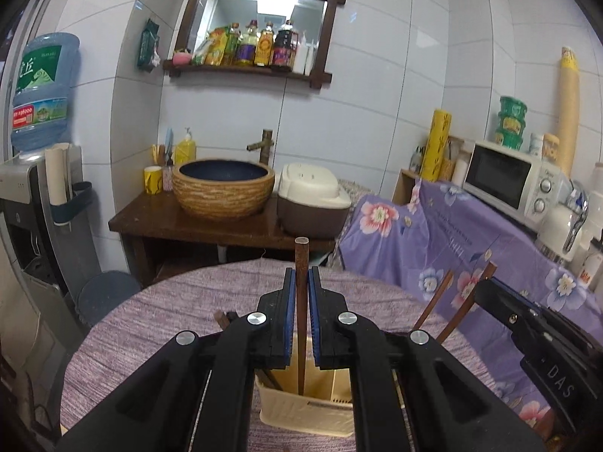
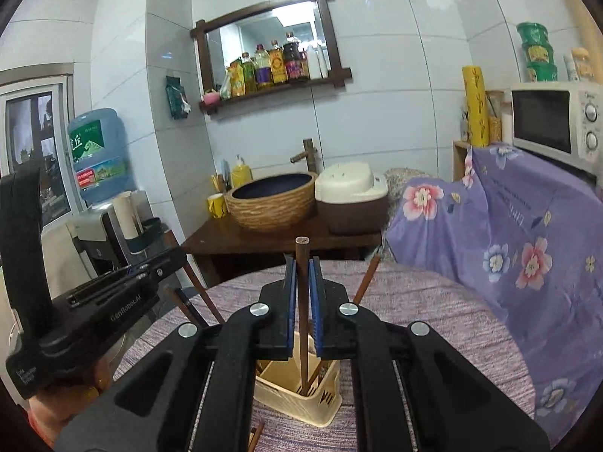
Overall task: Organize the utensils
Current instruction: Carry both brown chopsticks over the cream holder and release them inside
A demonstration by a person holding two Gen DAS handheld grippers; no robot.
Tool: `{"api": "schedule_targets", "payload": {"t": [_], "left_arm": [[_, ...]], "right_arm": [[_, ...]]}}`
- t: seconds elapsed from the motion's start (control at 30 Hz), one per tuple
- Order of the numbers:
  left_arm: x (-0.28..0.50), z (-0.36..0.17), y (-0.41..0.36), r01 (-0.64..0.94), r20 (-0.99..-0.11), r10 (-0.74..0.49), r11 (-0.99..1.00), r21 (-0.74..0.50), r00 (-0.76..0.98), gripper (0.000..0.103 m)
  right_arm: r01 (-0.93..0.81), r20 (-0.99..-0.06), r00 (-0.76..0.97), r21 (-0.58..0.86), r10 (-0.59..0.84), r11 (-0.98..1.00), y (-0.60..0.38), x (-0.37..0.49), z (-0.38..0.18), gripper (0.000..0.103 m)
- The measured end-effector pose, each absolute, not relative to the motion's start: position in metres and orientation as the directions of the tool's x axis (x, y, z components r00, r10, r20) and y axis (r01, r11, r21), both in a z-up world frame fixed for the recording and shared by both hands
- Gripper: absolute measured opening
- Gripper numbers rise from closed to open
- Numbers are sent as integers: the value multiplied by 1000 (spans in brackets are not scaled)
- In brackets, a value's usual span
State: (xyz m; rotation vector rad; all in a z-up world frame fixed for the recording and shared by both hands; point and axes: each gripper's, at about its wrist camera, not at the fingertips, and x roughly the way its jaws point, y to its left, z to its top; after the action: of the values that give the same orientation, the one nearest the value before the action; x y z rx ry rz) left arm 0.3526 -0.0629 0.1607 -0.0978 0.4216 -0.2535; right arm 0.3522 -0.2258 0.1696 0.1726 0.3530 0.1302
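Woven purple tablecloth [image 1: 158,312], ribbed cream holder [image 1: 301,414]; each gripper [image 1: 301,297] [image 2: 302,293] pinching a round wooden chopstick [image 1: 301,263] [image 2: 302,260].

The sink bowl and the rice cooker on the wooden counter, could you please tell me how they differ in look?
The sink bowl is round, open-topped, tan and ribbed outside, dark blue inside; the rice cooker is boxier, with its cream lid closed over a brown body. The bowl stands left, under the tap; the cooker stands right. Both rest on the same counter.
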Motion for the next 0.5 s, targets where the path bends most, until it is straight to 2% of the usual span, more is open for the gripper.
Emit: {"api": "schedule_targets", "payload": {"t": [0.33, 0.4, 0.43, 0.47, 0.5], "left_arm": [[360, 130, -66, 240, -463, -269, 963, -120, 845, 8], [357, 129, -66, 250, -472, -276, 961, -119, 837, 10], [352, 130, -63, 255, -471, -283, 959, -122, 836, 18], [347, 130, -61, 256, -465, -285, 958, -126, 838, 25], [340, 132, -58, 253, -453, -284, 959, -128, 845, 43]], "right_arm": [[-97, -357, 919, 200, 165, 975, -227, 355, 149, 8], [-96, -363, 917, 197, 163, 976, -227, 353, 147, 14], [-96, -354, 921, 200, 164, 975, -228, 351, 146, 29], [-92, -341, 927, 203, 158, 975, -229, 346, 146, 54], [-83, -329, 933, 201, 147, 976, -230, 342, 146, 65]]}}
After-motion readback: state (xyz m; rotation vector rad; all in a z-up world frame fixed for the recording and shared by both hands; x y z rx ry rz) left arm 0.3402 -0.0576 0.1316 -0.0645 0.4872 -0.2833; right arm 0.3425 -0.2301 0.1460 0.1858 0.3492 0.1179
